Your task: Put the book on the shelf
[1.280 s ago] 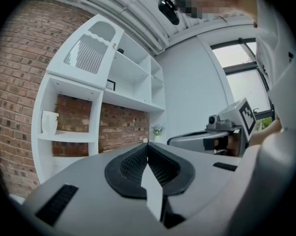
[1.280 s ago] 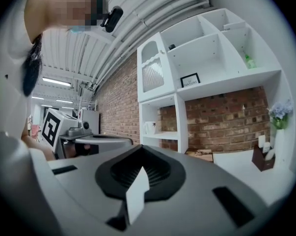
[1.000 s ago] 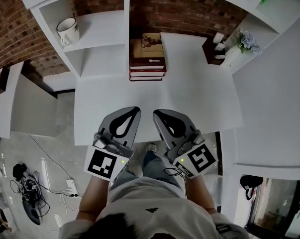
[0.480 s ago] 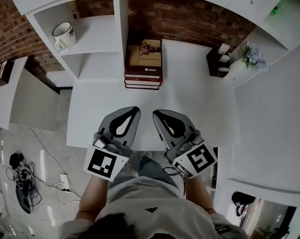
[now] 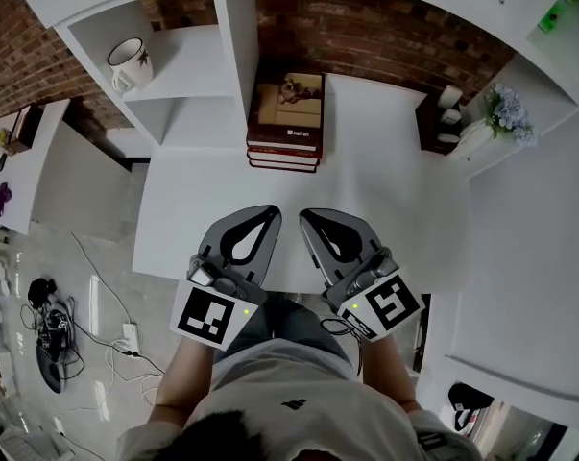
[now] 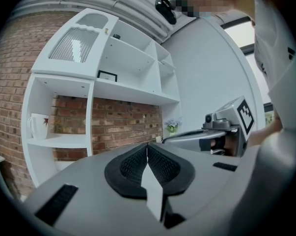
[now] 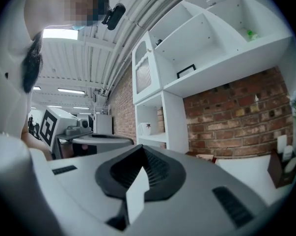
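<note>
Plainly, neither claw has anything yet. The grey left gripper (image 5: pixel 272 210) and the grey right gripper (image 5: pixel 306 216) hover side by side over the near edge of the white tabletop (image 5: pixel 385 209), each with its jaws pressed together on nothing (both gripper views show them meeting with no gap). They are probably held level to approach the book from the front.

The task's thing, a tan-covered book with a small picture (image 5: pixel 289 109), lies on top of a stack of dark red books (image 5: pixel 283 157) at the table's far side, well apart from both claws and just right of the white shelf unit (image 5: pixel 188 113). One shelf holds a white mug (image 5: pixel 131 62). A red brick wall (image 5: pixel 385 27) backs the room, and black cables (image 5: pixel 54 344) lie on the pale floor (image 5: pixel 87 257) to the left.
</note>
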Demonstrator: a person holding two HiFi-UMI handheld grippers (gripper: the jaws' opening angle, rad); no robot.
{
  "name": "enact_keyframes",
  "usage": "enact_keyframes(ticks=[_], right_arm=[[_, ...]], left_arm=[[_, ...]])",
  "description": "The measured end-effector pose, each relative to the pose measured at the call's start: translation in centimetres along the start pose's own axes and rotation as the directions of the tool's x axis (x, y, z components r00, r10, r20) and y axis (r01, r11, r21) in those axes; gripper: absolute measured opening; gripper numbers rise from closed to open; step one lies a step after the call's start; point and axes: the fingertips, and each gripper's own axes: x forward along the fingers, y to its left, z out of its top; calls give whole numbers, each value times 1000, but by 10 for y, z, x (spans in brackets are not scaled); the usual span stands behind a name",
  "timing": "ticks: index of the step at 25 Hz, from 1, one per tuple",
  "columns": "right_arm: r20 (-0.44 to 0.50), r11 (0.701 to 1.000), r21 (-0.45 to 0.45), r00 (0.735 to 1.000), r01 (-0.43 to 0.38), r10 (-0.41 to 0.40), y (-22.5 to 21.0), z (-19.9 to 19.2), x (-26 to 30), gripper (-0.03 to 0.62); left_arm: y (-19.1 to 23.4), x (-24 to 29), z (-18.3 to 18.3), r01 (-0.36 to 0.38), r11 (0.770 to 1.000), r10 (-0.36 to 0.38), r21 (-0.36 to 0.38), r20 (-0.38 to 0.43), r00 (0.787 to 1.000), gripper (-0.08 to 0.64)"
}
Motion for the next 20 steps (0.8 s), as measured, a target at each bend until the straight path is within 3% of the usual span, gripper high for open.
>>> enact_keyframes(ticks=[7,14,20], right_arm=[[-8,1000,9,1000,-8,8,-5,-5,14,5],[-20,999,26,999,39,-39,-27,-7,31,5],[-44,998,39,998,57,-55,-39,-15,51,5]], left_arm=[[17,7,-8,-14,1000,14,-5,-16,1000,14],[41,25,-14,3,1000,-4,-9,-30,1000,15],[65,38,-23,21,999,-22,-49,-31,999,15]])
